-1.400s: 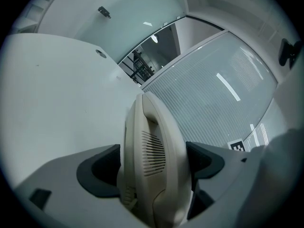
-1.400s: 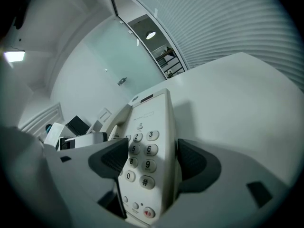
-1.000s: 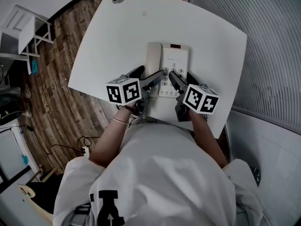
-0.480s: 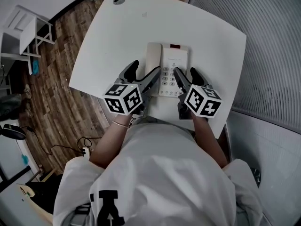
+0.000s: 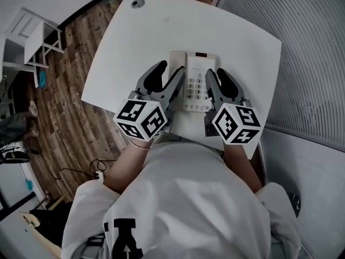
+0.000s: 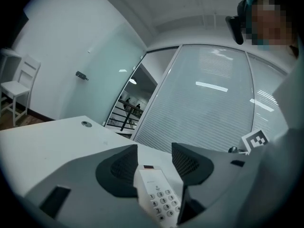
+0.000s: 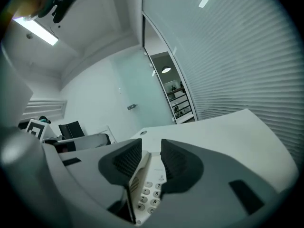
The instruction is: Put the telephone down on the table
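Note:
The white telephone (image 5: 195, 80) lies flat on the white table (image 5: 135, 47), its handset in the cradle on its left side and its keypad facing up. My left gripper (image 5: 170, 71) hovers over the phone's near left corner. Its jaws have just been closing and stand open with nothing between them. My right gripper (image 5: 218, 74) hangs above the phone's near right edge, jaws likewise narrowed, open and empty. In the left gripper view the telephone (image 6: 156, 194) shows low down through the gap of the gripper (image 6: 154, 149). The right gripper view shows the telephone (image 7: 147, 194) below that gripper (image 7: 151, 145).
A round cable hole (image 5: 138, 3) sits at the table's far left corner. A white chair (image 5: 32, 34) stands on the wooden floor to the left. A glass wall with blinds (image 5: 302, 53) runs close along the table's right side.
Both grippers have lifted up off the phone's near end toward the camera, and their jaws have narrowed. The telephone has stayed put on the table.

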